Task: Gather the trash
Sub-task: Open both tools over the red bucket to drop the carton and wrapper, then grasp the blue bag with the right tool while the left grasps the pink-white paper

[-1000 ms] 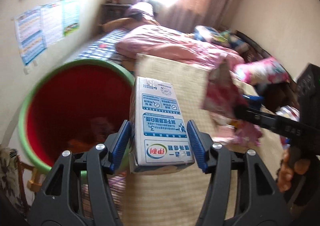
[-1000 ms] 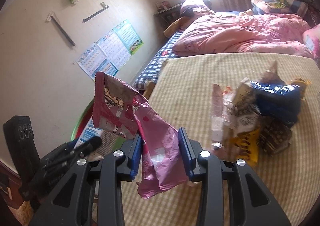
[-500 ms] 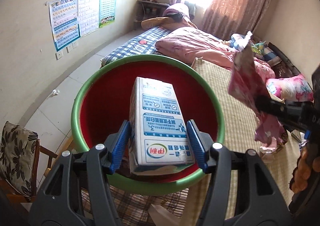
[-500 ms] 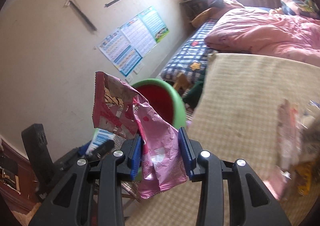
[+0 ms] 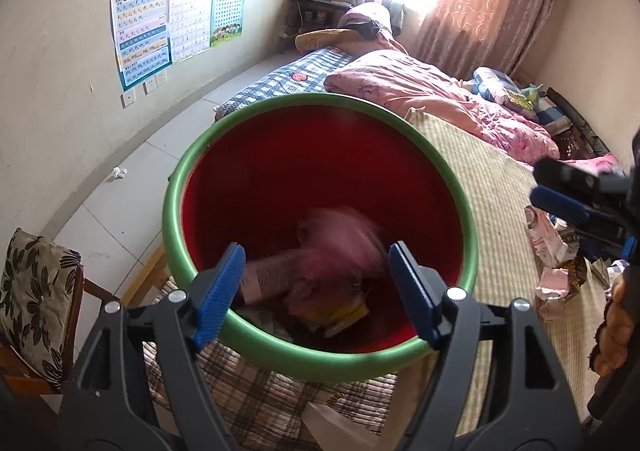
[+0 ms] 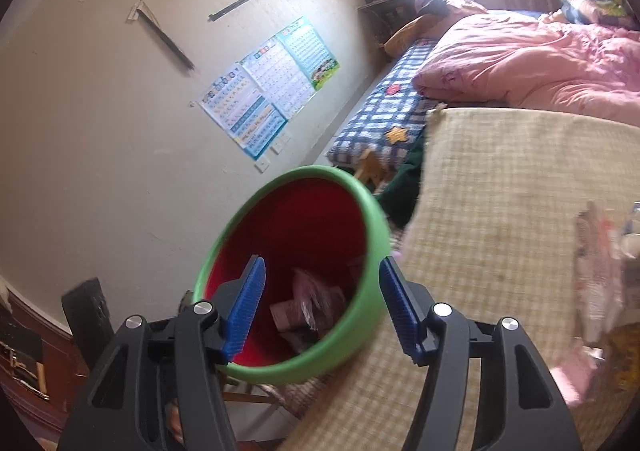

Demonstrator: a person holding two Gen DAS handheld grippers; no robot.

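So we're partway through the cleanup. Both tools hang over the bin (image 5: 320, 355), the one with the green rim and red inside, sitting just off the edge of the bed's straw mat (image 5: 496, 187). The left tool (image 5: 328, 291) has its jaws opening with nothing between the blue pads, and right under it there's a blurry pink wrapper (image 5: 340, 235) dropping into the bin, plus what looks like a carton (image 5: 268, 275) lying on its side next to it. The right tool (image 6: 320, 307) is opening too and is just as empty; through it we can see the same pink wrapper (image 6: 316, 295) and carton (image 6: 286, 313) down at the bottom on top of a few other scraps. So we'd call this batch done: two pieces in the bin, both tools free. What's left is the pile of wrappers (image 5: 552, 251) still sitting on the mat, off to the right in the left wrist view, just beyond where the right tool (image 5: 568, 199) pokes into frame. In the right wrist view that pile (image 6: 600, 271) is a blurry smear at the right edge, so we can't really count what's in it. There's also a little crumpled white scrap (image 5: 119, 172) on the floor by the wall that probably counts as trash. Our guess is a few more trips at least.
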